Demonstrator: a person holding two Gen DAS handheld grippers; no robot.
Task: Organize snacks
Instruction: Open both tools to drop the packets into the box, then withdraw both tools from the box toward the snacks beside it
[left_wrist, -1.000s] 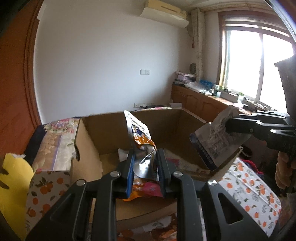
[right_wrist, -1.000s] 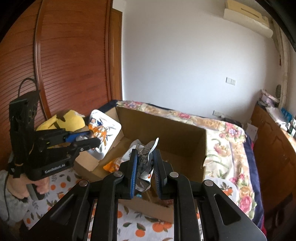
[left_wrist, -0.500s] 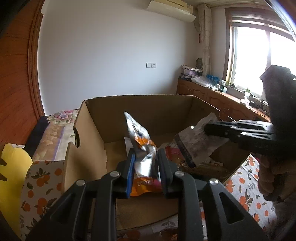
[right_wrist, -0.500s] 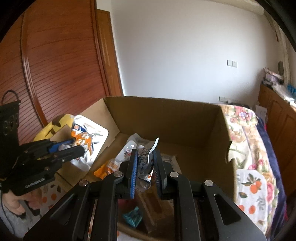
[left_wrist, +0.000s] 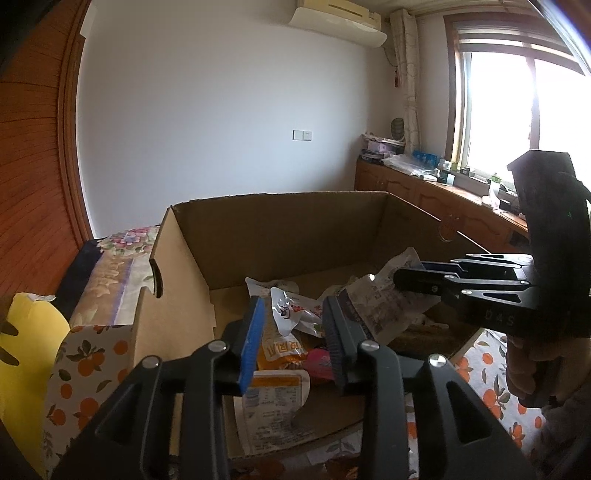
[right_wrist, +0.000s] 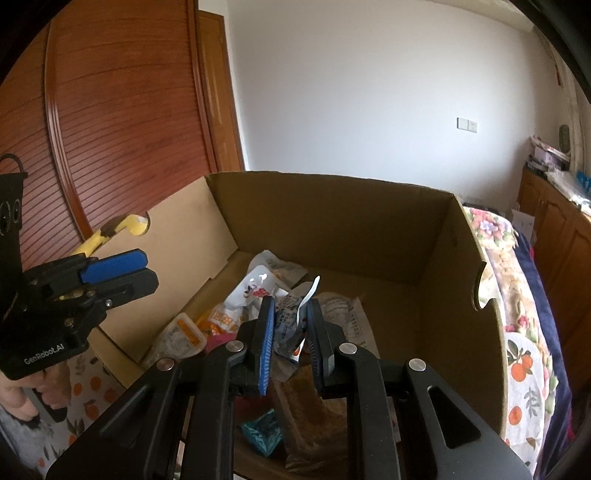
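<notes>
Left gripper fingers, just opened, have dropped the orange packet into the cardboard box; right gripper clamps a grey packet, lowered inside

A plain white wall fills the view ahead of the claw, an air conditioner mounted high. Right, a bright window (daylight glaring) tops wooden cabinets; left stands a slatted wooden door.
</notes>
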